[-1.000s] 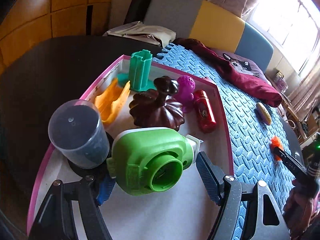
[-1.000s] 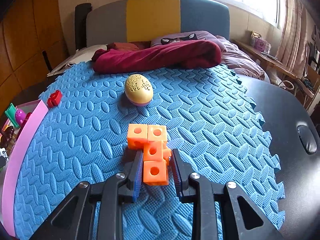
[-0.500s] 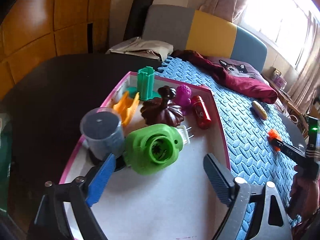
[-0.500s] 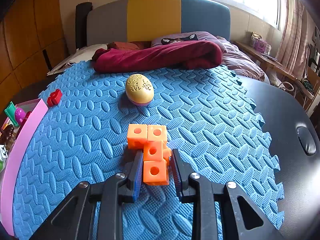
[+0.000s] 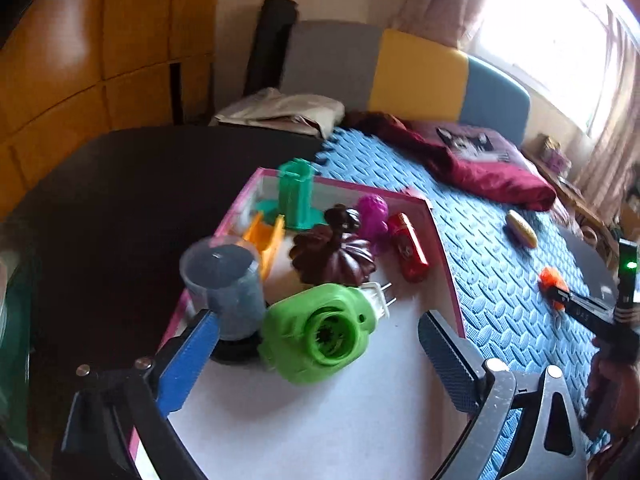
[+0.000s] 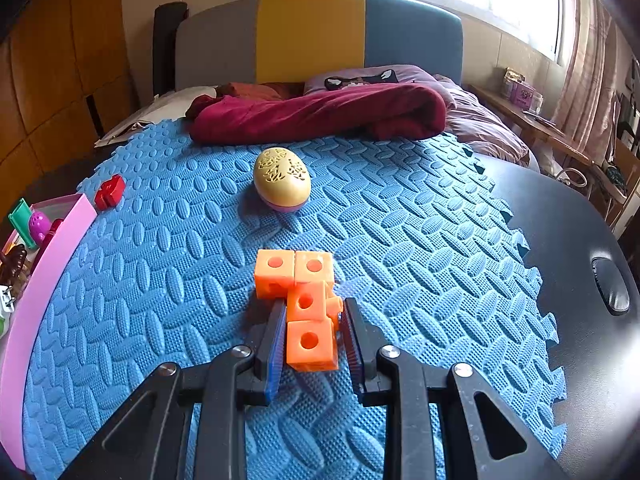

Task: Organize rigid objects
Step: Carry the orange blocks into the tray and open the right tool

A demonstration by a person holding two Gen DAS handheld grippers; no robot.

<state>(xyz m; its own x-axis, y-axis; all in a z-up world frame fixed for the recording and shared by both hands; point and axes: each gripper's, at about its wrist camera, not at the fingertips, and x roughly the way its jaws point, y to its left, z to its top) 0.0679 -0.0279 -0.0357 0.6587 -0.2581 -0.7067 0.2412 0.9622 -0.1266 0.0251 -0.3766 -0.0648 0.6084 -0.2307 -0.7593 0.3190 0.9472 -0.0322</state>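
Note:
My left gripper [image 5: 316, 340] is open and empty above the near end of the pink-rimmed white tray [image 5: 444, 248]. The green round toy [image 5: 320, 332] lies in the tray between and just beyond my fingers, untouched. My right gripper [image 6: 314, 332] is shut on the orange linked-cube piece [image 6: 306, 304], which rests on the blue foam mat [image 6: 400, 240]. The right gripper and orange piece [image 5: 554, 286] also show at the right in the left wrist view. A yellow egg [image 6: 282, 178] and a small red block [image 6: 110, 191] lie farther out on the mat.
The tray also holds a clear grey cup [image 5: 224, 284], a brown pumpkin shape [image 5: 334, 254], an orange piece [image 5: 266, 240], a teal stand [image 5: 296, 194], a purple toy [image 5: 374, 214] and a red cylinder [image 5: 410, 246]. A maroon cloth [image 6: 320, 116] lies at the mat's far edge.
My left gripper let go of the green toy, opened wide and drew back and up from the tray. The right gripper stayed shut on the orange cubes without moving.

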